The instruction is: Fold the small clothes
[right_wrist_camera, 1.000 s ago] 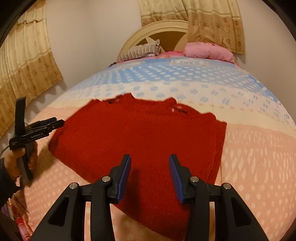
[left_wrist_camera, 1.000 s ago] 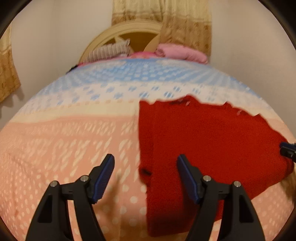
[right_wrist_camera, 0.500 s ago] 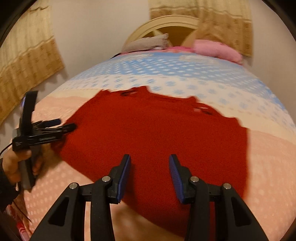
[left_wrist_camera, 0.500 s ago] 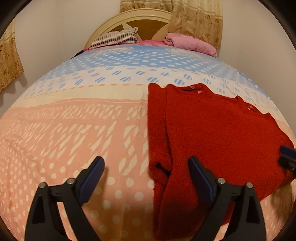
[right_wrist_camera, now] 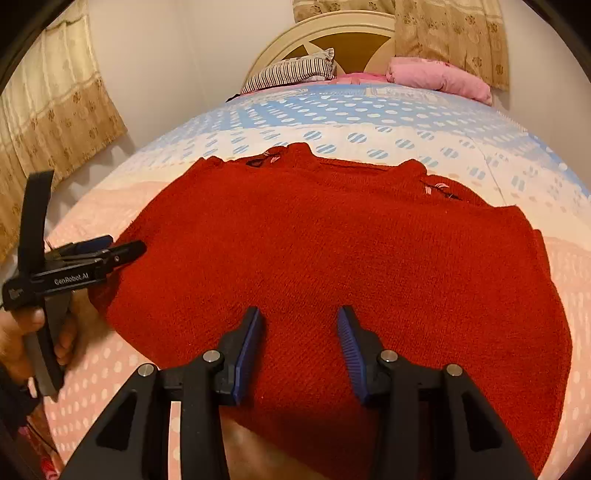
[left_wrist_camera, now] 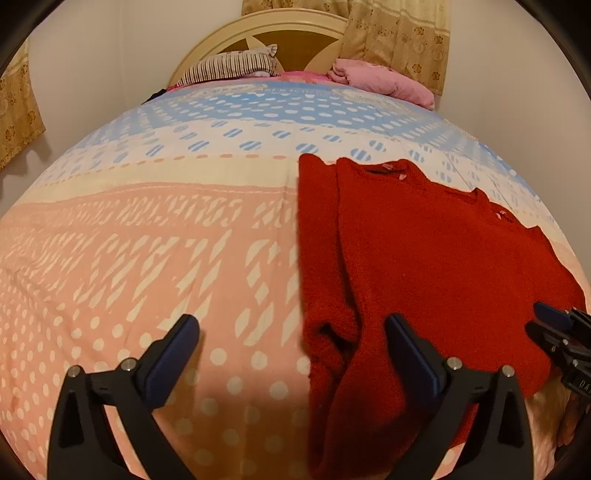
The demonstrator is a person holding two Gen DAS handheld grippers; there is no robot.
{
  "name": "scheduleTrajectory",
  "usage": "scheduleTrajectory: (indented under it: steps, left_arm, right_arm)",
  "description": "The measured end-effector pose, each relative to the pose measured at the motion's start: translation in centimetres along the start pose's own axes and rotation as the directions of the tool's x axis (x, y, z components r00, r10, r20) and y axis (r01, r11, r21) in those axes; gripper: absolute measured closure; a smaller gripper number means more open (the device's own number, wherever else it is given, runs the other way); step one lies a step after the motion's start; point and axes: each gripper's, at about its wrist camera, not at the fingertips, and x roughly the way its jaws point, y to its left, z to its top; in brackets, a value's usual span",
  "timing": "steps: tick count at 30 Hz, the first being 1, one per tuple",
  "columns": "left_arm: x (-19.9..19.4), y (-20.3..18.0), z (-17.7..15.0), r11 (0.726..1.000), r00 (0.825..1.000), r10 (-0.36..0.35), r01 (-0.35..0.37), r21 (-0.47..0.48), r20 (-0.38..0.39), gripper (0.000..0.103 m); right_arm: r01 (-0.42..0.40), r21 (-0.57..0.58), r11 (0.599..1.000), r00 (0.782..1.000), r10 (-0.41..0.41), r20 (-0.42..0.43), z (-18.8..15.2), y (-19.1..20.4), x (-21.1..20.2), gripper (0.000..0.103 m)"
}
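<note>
A red knitted sweater lies spread flat on the bed, neck toward the headboard, one side folded in along its left edge. My left gripper is wide open above the sweater's left edge, near its bottom corner. It also shows in the right wrist view, at the sweater's left side. My right gripper is open and empty just above the sweater's lower part. It also shows in the left wrist view, at the sweater's right edge.
The bed has a pink, cream and blue dotted cover. A striped pillow and a pink pillow lie against the cream headboard. Curtains hang at the left and behind the bed.
The left gripper has opened wider and drawn back and up from the sweater's left edge. The right gripper has stayed open over the sweater's lower part.
</note>
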Motion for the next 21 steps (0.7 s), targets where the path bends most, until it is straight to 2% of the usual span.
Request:
scheduleTrajectory:
  steps: [4,7,9,11,15,18,21]
  left_arm:
    - [-0.3,0.0,0.0,1.0,1.0,-0.001,0.001,-0.005,0.013,0.0]
    - [-1.2,0.7,-0.1,0.998,0.998,-0.052,0.053,-0.021,0.027,0.0]
    - [-1.9,1.7,-0.1,0.992,0.992,-0.114,0.116,-0.051,0.046,0.0]
    - [-2.2,2.8,0.3,0.985,0.987,-0.148,0.153,-0.077,0.061,0.0]
    - [-2.3,4.1,1.7,0.984,0.986,-0.141,0.15,-0.095,0.094,0.0]
    - [-1.6,4.4,2.8,0.979,0.983,-0.164,0.173,-0.109,0.086,0.0]
    - [-0.5,4.0,3.6,0.973,0.978,-0.198,0.204,-0.109,0.065,0.001]
  right_arm:
    - [0.048,-0.037,0.998,0.999,-0.048,0.004,-0.2,0.7,0.0,0.058]
    - [0.072,-0.044,0.996,0.997,-0.072,0.01,-0.1,1.0,-0.6,0.058]
    - [0.093,-0.042,0.995,0.995,-0.092,0.026,-0.2,1.5,-1.5,0.058]
    - [0.086,-0.042,0.995,0.995,-0.084,0.047,-0.3,2.2,-2.4,0.058]
    - [0.053,-0.123,0.991,0.995,-0.041,0.092,-0.1,5.4,-3.6,0.058]
    - [0.006,-0.2,0.98,0.997,0.009,0.074,0.0,8.5,-3.3,0.057]
    - [-0.004,-0.289,0.957,0.998,0.022,0.06,-0.3,11.7,-2.5,0.057]
